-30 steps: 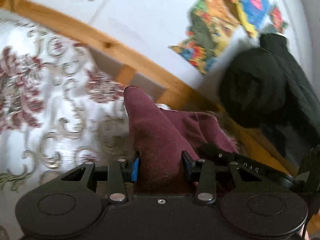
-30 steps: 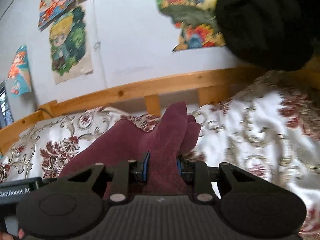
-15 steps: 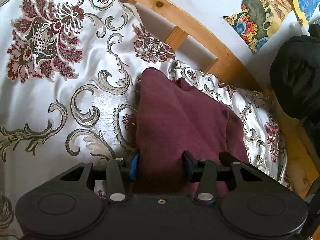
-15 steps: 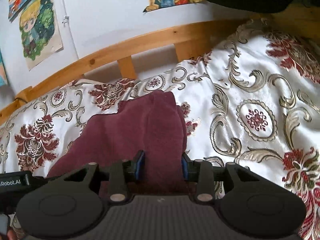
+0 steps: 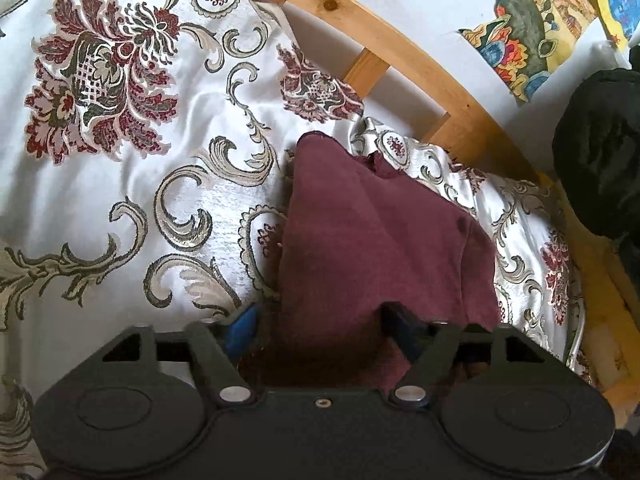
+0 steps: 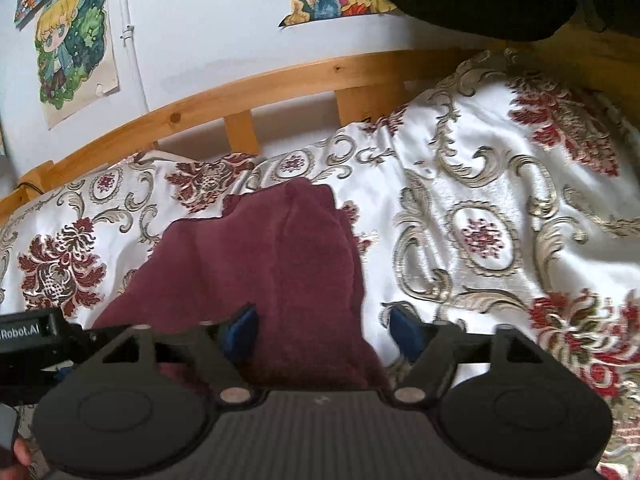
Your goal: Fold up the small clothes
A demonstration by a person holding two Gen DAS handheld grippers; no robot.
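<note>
A small maroon garment (image 5: 368, 240) lies on the floral bedspread (image 5: 120, 184), folded over on itself. My left gripper (image 5: 320, 328) is open, its blue-padded fingers spread on either side of the garment's near left edge. My right gripper (image 6: 324, 328) is open too, its jaws wide around the garment (image 6: 272, 264) at its near right edge. The cloth rests between both pairs of fingers without being pinched. The left gripper's body (image 6: 28, 332) shows at the left of the right wrist view.
A wooden bed rail (image 5: 400, 52) runs along the far side against a white wall with colourful posters (image 6: 76, 40). A black garment (image 5: 600, 152) hangs at the right end of the bed. The bedspread (image 6: 500, 220) spreads wide to the right.
Both grippers lowered the maroon garment from mid-air onto the bedspread, then opened their jaws and released it. The garment now lies flat.
</note>
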